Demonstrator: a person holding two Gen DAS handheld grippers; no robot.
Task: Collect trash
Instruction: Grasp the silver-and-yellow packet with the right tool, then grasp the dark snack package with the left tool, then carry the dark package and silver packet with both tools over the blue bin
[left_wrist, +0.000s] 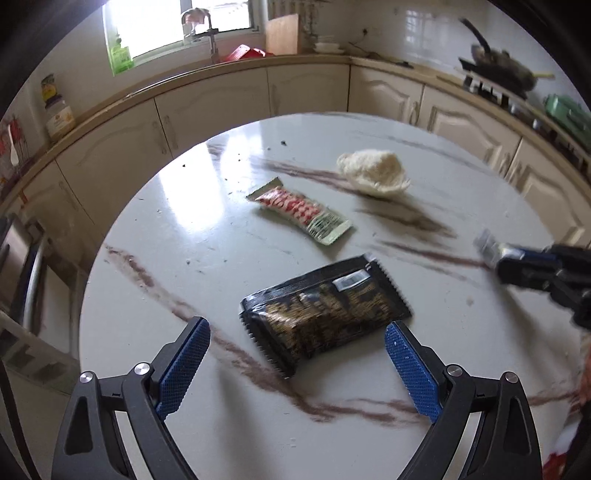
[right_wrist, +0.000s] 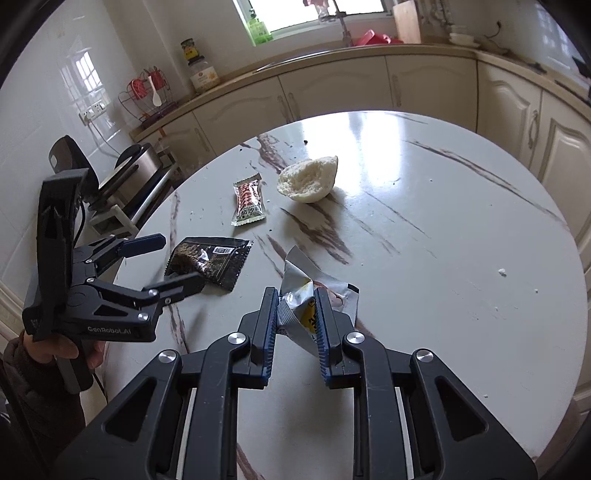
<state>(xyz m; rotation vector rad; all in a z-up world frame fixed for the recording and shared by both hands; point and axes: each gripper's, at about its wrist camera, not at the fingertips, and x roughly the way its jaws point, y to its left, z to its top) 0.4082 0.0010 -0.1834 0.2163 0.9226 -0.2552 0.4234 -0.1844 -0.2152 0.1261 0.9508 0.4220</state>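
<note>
A black and gold snack wrapper (left_wrist: 325, 314) lies on the round marble table (left_wrist: 207, 229), just ahead of my open, empty left gripper (left_wrist: 297, 330). It also shows in the right wrist view (right_wrist: 208, 260), with the left gripper (right_wrist: 179, 264) around its near end. Farther back lie a red and green sachet (left_wrist: 301, 210) (right_wrist: 249, 203) and a torn white bun (left_wrist: 373, 171) (right_wrist: 308, 179). My right gripper (right_wrist: 295, 297) is shut on a crumpled silver and yellow wrapper (right_wrist: 299, 295), held above the table; it shows at the right edge of the left wrist view (left_wrist: 495, 254).
Cream kitchen cabinets (right_wrist: 332, 96) curve behind the table, with a sink and window above. A pan on a stove (left_wrist: 495, 70) is at the back right. A metal appliance (right_wrist: 136, 166) stands left of the table. Crumbs dot the tabletop.
</note>
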